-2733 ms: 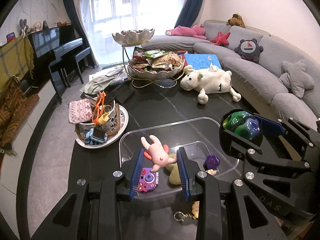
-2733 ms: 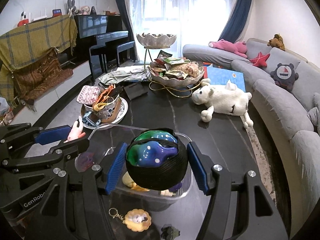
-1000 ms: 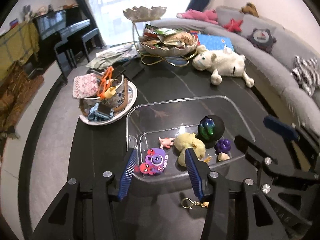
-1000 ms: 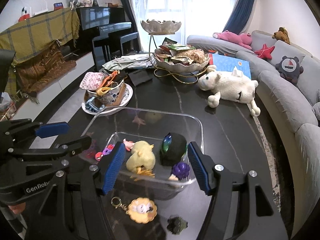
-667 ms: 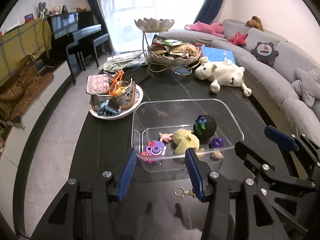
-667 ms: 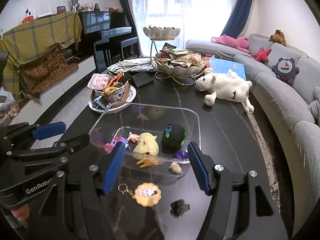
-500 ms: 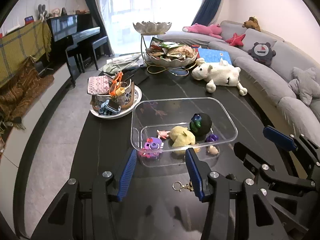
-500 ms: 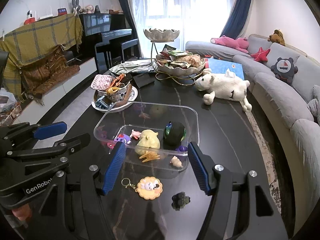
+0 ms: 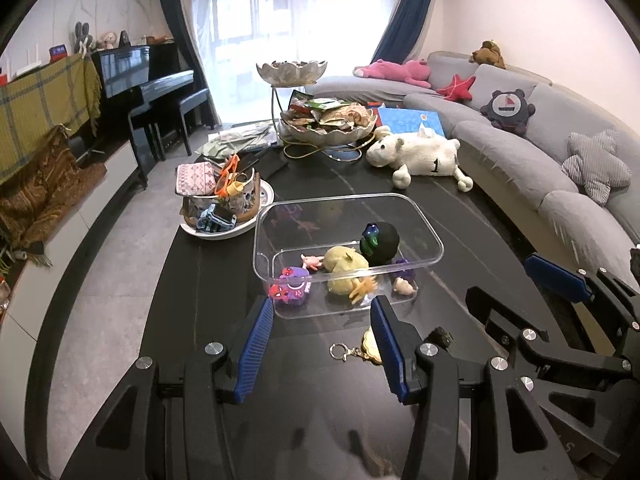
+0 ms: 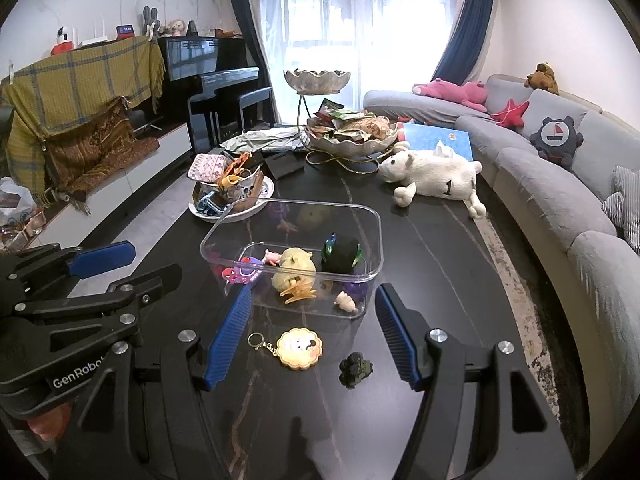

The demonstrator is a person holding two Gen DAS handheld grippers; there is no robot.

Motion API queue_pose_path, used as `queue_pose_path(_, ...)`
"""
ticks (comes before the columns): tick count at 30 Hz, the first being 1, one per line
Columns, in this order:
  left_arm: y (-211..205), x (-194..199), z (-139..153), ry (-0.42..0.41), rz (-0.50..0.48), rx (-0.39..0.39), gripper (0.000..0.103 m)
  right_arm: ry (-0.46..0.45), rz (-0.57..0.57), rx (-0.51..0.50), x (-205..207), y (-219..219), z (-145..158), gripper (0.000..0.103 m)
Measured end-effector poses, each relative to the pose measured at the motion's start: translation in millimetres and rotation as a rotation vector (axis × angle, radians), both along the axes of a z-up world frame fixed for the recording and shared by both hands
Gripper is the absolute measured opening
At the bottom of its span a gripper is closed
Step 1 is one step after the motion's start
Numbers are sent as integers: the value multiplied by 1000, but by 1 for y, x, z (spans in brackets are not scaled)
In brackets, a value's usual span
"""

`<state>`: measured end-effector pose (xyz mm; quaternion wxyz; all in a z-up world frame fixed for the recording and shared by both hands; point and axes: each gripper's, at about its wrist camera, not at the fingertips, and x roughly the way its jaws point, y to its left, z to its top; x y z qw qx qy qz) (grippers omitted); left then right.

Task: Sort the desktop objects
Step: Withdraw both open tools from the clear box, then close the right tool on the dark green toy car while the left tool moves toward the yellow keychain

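Daylight pours in thru the sheer-curtained window [image 10: 360, 20] at the back, blown out to near white in both views. The room is evenly bright w/ soft, weak shadows. The glossy black table [image 10: 432, 264] mirrors the window glow in pale streaks; the clear plastic bin [image 9: 428, 236] catches glare along its rim and shows faint reflections on its far wall. Strong fisheye bend curves the grey sofa [image 9: 520, 136] and the floor, w/ dark vignette at the corners. Focus is sharp mid-frame; the near bottom edge is dim and soft.
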<state>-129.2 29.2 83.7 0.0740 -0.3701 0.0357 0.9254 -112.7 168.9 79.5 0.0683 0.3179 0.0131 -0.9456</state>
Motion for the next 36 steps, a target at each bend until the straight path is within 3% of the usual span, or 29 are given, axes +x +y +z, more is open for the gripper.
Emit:
queue_pose_path(12, 10, 16, -6, -11, -14, 2, 47, -10, -9, -6, 19, 10, -4, 62)
queue_pose_path(36, 33, -22, -89, -198, -28, -27, 47, -180, -26, -26, -14, 31, -87, 62)
